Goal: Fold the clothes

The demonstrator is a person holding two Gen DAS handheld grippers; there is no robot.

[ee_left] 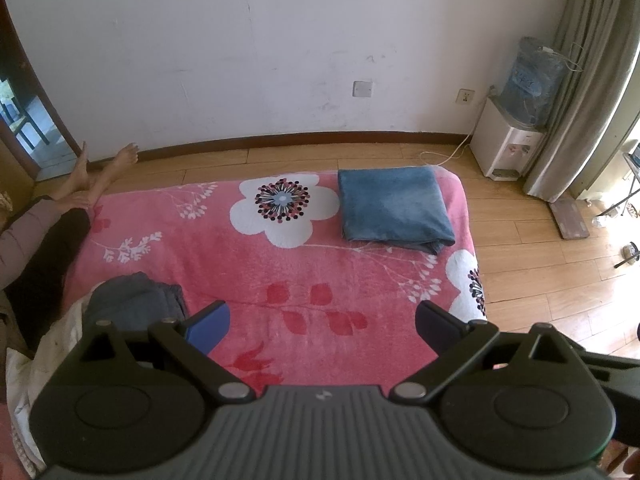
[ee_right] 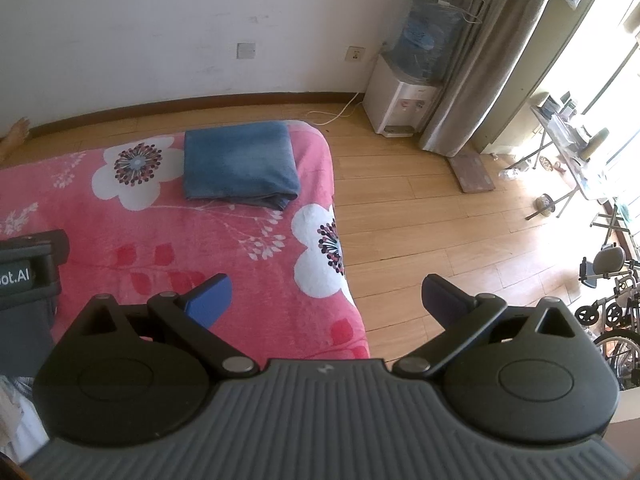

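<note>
Black hand-held gripper [ee_left: 322, 326], ribbed grey body, blue fingers [ee_left: 208, 328], silver pivot screws

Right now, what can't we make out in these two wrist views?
- Crumpled grey-blue garment pile: left wrist view, lower part behind the open left gripper; absent from the right wrist view, so count and type unclear.
- Folded blue denim garment: both views, inner layers hidden; type unknown.
- Pink floral blanket: near edge covered by the open right gripper.
- Seated person: cut off by the left wrist frame's left edge.
</note>
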